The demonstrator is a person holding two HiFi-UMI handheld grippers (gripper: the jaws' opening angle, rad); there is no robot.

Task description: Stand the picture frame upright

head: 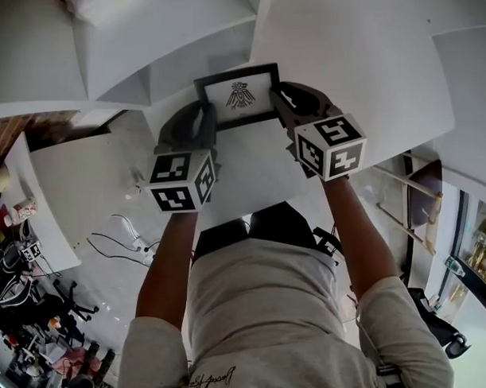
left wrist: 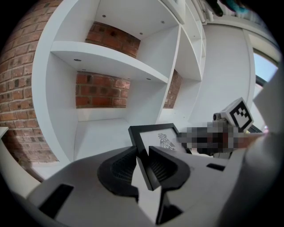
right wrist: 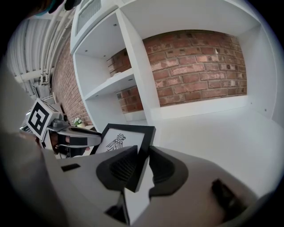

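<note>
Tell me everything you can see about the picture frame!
The picture frame is a thin black rectangle around a white sheet with a small dark bird drawing. It looks flat and stiff. The left tool pinches its left edge and the right tool pinches its right edge, above a white shelf. Whether its bottom rests on the shelf, I cannot tell.

Both bare forearms stretch straight out ahead of the torso, side by side, left forearm [head: 170,263] and right forearm [head: 352,233]. The left gripper [head: 200,117] has its jaws clamped on the left edge of the picture frame [head: 238,96]. The right gripper [head: 284,102] pinches the right edge.
</note>
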